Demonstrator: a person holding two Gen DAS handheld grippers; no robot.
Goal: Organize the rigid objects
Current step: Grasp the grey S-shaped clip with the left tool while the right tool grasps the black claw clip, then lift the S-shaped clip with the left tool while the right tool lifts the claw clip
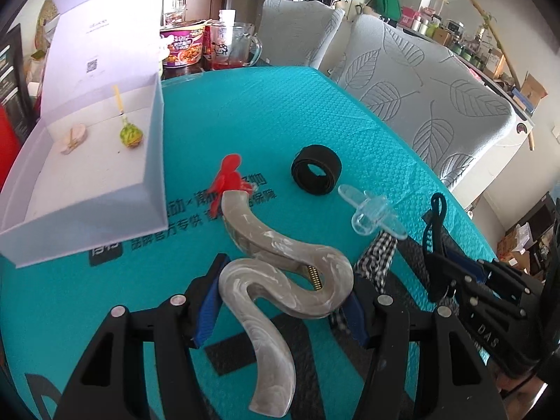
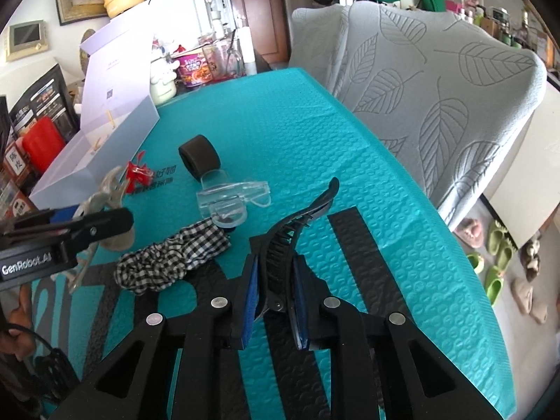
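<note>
Mid-sorting: left gripper (image 1: 280,301) clamping marbled beige S-shaped hair claw (image 1: 280,280), right gripper (image 2: 274,301) pinching black toothed clip (image 2: 297,224), next likely into open white box (image 1: 154,161)

- Teal mat (image 2: 297,133) lies open along the chair side — room to pass there.
- Black band (image 1: 316,169), clear clip (image 1: 371,213) and red clip (image 1: 229,175) crowd the way toward the white box (image 1: 155,147).
</note>
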